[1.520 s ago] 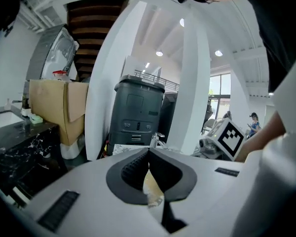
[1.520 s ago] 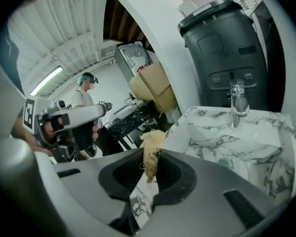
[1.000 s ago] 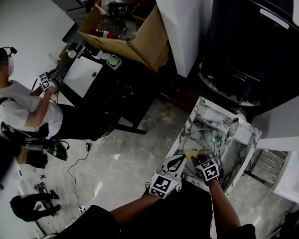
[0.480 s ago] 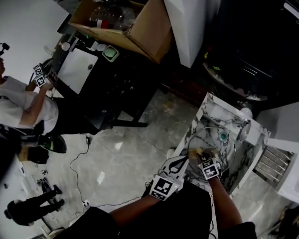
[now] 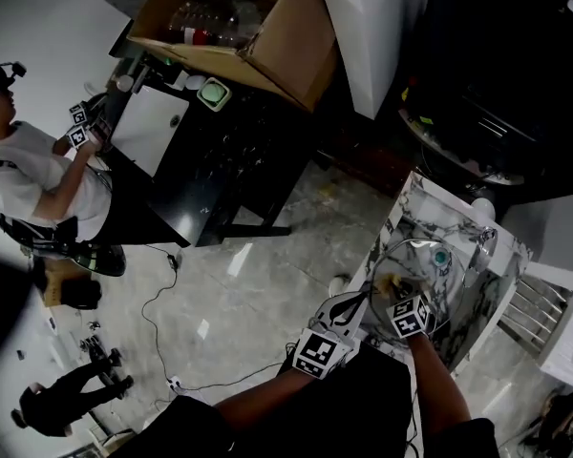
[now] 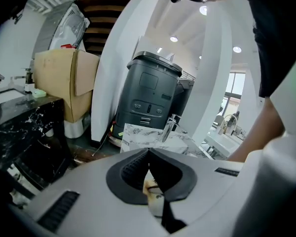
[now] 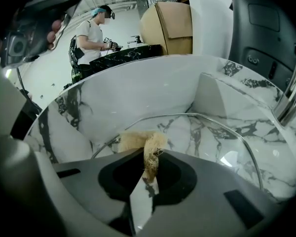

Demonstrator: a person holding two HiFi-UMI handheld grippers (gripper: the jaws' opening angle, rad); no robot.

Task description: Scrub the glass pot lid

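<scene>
One glass pot lid (image 7: 202,144) lay in the bowl of the marble sink (image 7: 113,98), its near rim just ahead of and below the right gripper (image 7: 148,154). That gripper's fingers were clamped on a tan fibrous scrubber (image 7: 138,141), whose tuft sat at that rim, so a stroke would likely run forward across the glass toward the sink's far wall. At the sink's near edge, just beside the right one, the left gripper (image 5: 349,305) was angled upward with its fingers drawn together and the lid out of its view.
</scene>
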